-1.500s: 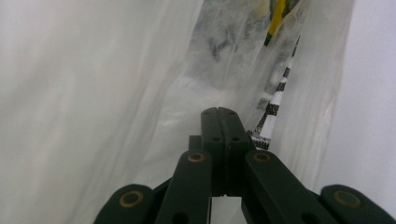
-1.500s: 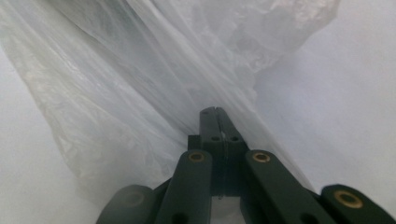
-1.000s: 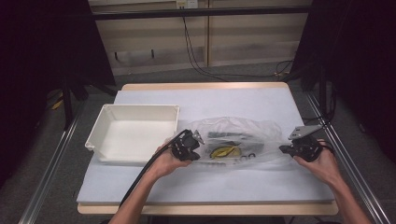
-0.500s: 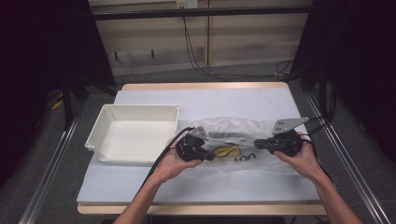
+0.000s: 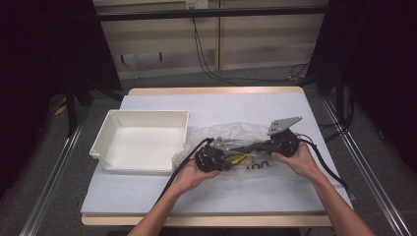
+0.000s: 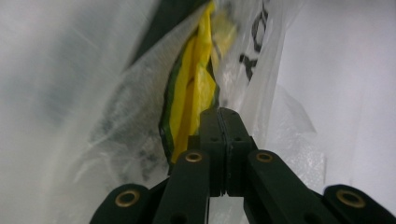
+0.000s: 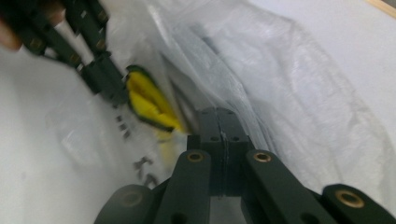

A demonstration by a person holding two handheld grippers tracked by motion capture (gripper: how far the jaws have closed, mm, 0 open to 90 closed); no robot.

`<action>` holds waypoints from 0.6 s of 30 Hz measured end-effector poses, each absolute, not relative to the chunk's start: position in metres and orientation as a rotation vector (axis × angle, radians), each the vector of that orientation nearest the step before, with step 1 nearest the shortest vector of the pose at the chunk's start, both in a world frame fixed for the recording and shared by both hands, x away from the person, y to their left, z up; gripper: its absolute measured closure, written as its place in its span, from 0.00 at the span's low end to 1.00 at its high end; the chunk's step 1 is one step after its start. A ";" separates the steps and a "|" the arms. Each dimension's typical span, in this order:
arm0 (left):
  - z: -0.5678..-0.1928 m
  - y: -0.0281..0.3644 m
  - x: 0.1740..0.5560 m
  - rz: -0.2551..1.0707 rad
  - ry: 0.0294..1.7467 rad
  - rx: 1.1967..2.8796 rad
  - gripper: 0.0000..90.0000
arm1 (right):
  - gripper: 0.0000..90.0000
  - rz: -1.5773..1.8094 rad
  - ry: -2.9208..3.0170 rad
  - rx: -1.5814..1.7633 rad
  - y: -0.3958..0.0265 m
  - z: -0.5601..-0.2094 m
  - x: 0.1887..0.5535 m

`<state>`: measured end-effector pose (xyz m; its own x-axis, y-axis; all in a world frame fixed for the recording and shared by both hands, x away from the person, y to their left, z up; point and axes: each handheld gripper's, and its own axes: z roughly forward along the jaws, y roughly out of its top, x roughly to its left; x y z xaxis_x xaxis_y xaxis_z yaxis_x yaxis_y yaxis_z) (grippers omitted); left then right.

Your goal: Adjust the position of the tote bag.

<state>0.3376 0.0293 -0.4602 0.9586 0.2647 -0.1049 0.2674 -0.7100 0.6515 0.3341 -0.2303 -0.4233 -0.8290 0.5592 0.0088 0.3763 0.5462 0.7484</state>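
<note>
White table (image 5: 147, 196) | clear bag (image 5: 236, 135) between both grippers | fingers closed, pinching nothing visible

— What stands around the table (image 5: 147, 196)?

— A light wooden wall panel (image 5: 216, 44) runs along the far side, with a dark horizontal bar (image 5: 211, 14) across it and black cables (image 5: 206, 59) hanging down to the grey floor (image 5: 231, 81).

— And the sides?

— Black curtains (image 5: 44, 73) close in left and right, leaving both sides dark. Metal rails (image 5: 54, 182) run along the floor on either side of the table. The light falls from above onto the pale blue tabletop with its wooden edge.
</note>
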 end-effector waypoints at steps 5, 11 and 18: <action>-0.470 0.025 0.333 -0.035 0.350 2.409 0.99 | 1.00 1.170 2.522 0.848 -0.235 -0.427 0.356; -0.472 0.025 0.329 -0.018 0.344 2.421 1.00 | 1.00 1.166 2.496 0.925 -0.238 -0.432 0.381; -0.472 0.027 0.321 -0.023 0.274 2.425 1.00 | 1.00 1.081 2.553 0.980 -0.241 -0.442 0.410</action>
